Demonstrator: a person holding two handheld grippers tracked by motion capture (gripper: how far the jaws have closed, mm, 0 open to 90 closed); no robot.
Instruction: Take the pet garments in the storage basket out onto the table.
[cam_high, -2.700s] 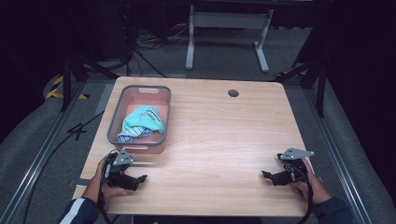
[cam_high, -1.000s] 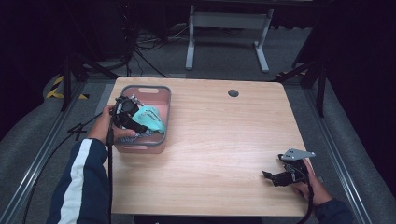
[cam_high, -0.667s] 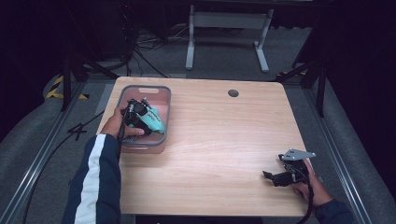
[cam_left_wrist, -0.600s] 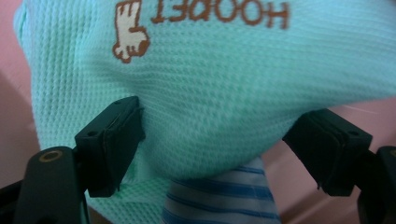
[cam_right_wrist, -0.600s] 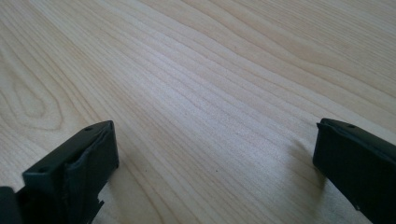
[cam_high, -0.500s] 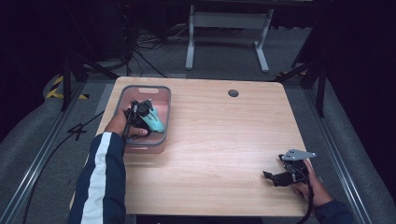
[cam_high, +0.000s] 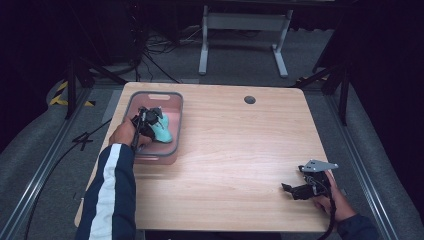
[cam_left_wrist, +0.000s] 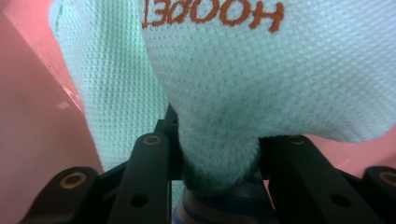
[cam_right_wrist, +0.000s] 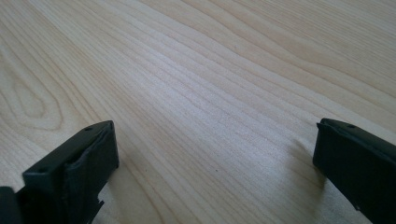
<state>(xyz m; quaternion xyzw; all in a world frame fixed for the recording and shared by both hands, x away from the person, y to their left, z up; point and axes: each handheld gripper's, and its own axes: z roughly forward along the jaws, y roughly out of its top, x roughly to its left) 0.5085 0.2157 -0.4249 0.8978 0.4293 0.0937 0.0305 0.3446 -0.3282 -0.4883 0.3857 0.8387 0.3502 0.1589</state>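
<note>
The left gripper (cam_left_wrist: 219, 186) has a fold of the mint sock (cam_left_wrist: 261, 79) between its jaws inside the pink bin (cam_high: 172, 107), apparently clenched on it; lift straight up, judging by the bin walls; the right gripper (cam_high: 295, 190) rests released on the bench (cam_right_wrist: 196, 79).

You see a round grommet hole (cam_high: 249, 99) far-centre in the wooden table (cam_high: 240, 165); a metal stand (cam_high: 244, 30) beyond; tangled cables (cam_high: 150, 47) far left on the floor.
</note>
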